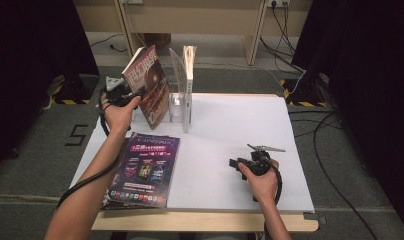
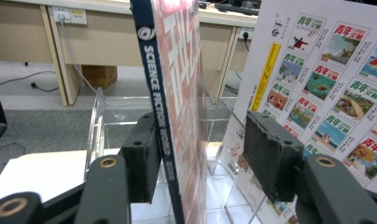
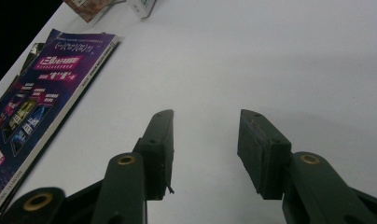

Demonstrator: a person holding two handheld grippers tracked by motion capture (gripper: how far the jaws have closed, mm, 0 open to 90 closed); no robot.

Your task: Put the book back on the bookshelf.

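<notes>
A red science-fiction magazine (image 1: 151,90) stands upright, leaning left, in a clear acrylic rack (image 1: 177,107) at the table's far left. My left gripper (image 1: 138,93) is at its left edge. In the left gripper view the magazine's blue spine (image 2: 158,107) stands between the jaws of my left gripper (image 2: 200,140); the right pad (image 2: 270,154) is clear of it, so the gripper is open. A white-backed magazine (image 2: 326,84) stands in the slot behind. My right gripper (image 1: 234,164) rests low over the white table, and in its own view my right gripper (image 3: 205,135) is open with nothing between its jaws.
A purple magazine (image 1: 145,170) lies flat on a small stack at the front left of the white table (image 1: 230,125). It also lies left of the right gripper's jaws (image 3: 32,102). Cables run over the grey floor (image 1: 335,150) to the right.
</notes>
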